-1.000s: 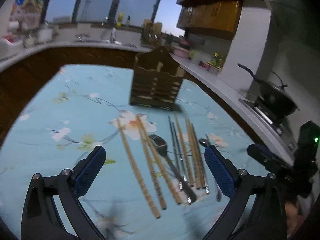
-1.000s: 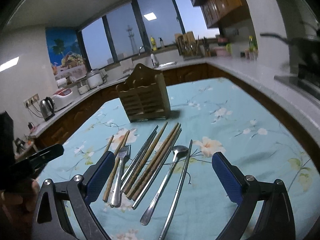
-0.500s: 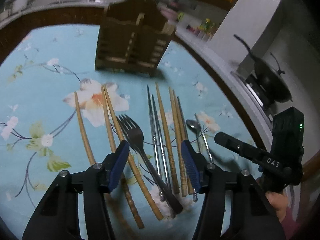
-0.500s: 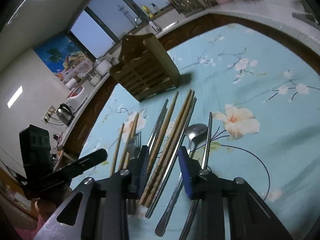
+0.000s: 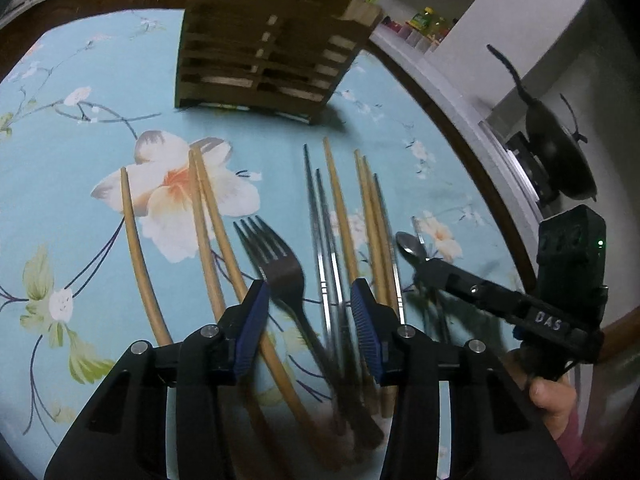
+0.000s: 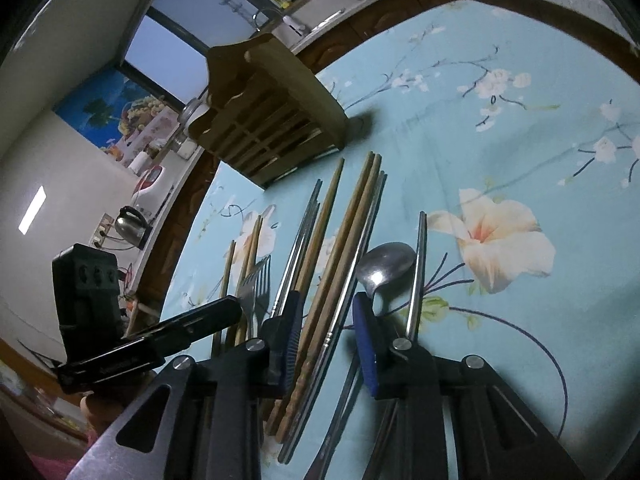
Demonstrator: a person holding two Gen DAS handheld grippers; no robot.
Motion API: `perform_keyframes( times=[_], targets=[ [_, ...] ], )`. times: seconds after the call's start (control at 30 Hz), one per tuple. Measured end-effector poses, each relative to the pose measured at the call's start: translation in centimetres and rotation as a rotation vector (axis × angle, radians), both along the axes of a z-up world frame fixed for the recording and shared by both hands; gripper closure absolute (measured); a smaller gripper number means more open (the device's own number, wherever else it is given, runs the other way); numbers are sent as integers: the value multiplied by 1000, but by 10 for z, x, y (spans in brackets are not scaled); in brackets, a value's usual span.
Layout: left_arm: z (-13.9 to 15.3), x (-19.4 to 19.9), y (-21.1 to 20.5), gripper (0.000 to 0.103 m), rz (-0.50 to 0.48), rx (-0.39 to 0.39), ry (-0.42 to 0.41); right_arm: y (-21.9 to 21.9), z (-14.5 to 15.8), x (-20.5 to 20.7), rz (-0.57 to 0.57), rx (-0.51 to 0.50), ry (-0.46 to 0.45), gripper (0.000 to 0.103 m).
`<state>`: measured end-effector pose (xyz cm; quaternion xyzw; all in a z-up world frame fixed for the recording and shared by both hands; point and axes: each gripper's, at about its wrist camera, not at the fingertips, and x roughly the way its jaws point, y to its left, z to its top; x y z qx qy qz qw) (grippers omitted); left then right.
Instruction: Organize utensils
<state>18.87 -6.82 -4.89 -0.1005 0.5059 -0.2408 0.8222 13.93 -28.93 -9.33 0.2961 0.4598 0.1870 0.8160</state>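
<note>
Both grippers are low over utensils lying side by side on the flowered tablecloth (image 5: 80, 128), in front of the slatted wooden holder (image 5: 264, 40). The left gripper (image 5: 307, 312) is part-closed astride the fork (image 5: 280, 264) neck and steel chopsticks (image 5: 324, 240), pinching nothing yet. The right gripper (image 6: 326, 332), similarly narrowed, straddles the bamboo chopsticks (image 6: 344, 240) beside the spoon (image 6: 384, 268). Steel pieces look thin, rigid and slippery; bamboo light and grippier. Mid-shaft probably holds best.
</note>
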Motion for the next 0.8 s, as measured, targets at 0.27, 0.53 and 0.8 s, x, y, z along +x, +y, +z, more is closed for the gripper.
perform_keyframes(
  times=[0.27, 0.53, 0.8],
  targets=[
    [-9, 16, 2, 65, -6, -61, 44, -4, -9, 13, -9, 61, 23, 81],
    [-13, 31, 8, 70, -7, -130, 77, -13, -19, 20, -46, 140, 53, 91],
    [-24, 38, 21, 94, 21, -205, 122, -34, -34, 20, -120, 310, 100, 102]
  ],
)
